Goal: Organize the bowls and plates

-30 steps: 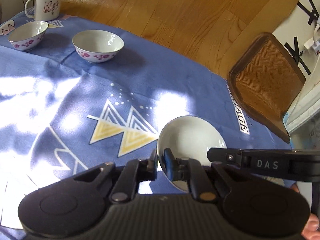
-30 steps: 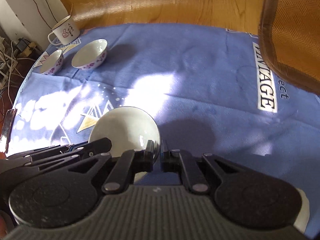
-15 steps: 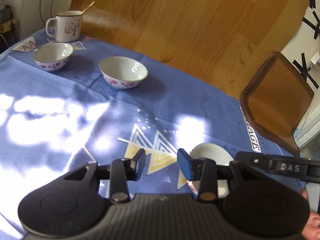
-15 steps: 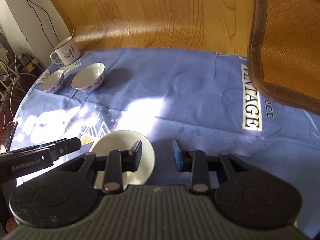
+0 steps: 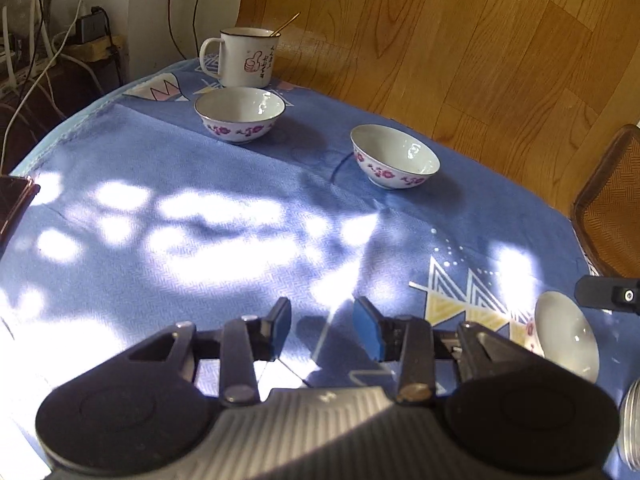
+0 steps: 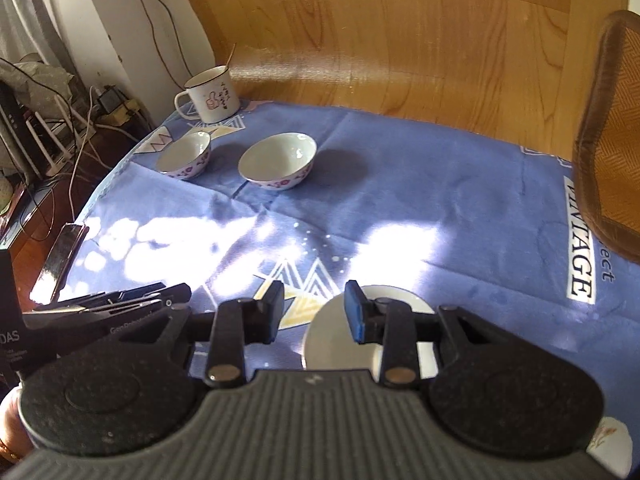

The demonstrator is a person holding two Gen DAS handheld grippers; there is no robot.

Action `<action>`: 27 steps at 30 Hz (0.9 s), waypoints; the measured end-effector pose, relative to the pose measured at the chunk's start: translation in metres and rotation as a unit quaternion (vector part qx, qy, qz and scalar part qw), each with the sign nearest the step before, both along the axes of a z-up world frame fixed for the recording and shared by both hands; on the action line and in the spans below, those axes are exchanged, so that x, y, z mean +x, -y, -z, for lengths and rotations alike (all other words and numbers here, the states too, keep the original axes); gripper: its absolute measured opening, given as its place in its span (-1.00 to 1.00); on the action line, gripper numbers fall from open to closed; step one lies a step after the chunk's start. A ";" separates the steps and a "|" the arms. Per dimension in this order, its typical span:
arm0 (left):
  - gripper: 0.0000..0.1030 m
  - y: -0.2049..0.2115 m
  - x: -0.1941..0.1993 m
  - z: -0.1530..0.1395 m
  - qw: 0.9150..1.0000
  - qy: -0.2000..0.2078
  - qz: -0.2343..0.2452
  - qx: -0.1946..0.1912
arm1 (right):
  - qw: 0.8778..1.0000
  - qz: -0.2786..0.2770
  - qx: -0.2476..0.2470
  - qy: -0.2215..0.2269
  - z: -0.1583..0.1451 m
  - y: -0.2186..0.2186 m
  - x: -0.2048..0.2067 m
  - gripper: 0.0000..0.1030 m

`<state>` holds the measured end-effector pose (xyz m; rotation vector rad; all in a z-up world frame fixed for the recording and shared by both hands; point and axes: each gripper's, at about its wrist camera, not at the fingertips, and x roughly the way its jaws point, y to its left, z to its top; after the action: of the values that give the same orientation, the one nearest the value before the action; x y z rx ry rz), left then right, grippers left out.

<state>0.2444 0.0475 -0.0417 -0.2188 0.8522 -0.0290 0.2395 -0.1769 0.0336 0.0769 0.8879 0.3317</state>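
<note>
both grippers spread, nothing between pads: left gripper [image 5: 322, 326], right gripper [image 6: 314, 308]. small plate [image 6: 340, 336] lies on the tablecloth [image 6: 440, 200] just under the right gripper; two bowls [image 6: 277, 160] well beyond it. glazed ceramic: stiff, slippery, breakable; pinch at the rim.

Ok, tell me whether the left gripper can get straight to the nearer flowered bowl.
Probably yes. The left gripper is open and holds nothing, and only bare blue tablecloth lies between it and the nearer flowered bowl. The other bowl and mug stand farther off.
</note>
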 end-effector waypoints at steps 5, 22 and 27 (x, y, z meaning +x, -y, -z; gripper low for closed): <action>-0.32 0.003 -0.004 -0.005 0.999 0.026 0.008 0.030 | 1.000 -0.009 -0.010 -0.002 -0.001 -0.015 0.002 -0.29; -0.34 -0.038 0.108 -0.031 0.998 0.012 0.007 -0.066 | 0.997 0.056 0.003 -0.056 -0.005 -0.050 0.121 -0.29; -0.34 -0.024 0.160 -0.015 0.999 -0.021 -0.002 -0.049 | 0.995 0.066 -0.002 -0.077 0.013 -0.063 0.165 -0.29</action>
<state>0.4045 0.0717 -0.0268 -0.3137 0.8930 -0.0619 0.4050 -0.1138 0.0206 0.1577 1.0307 0.2026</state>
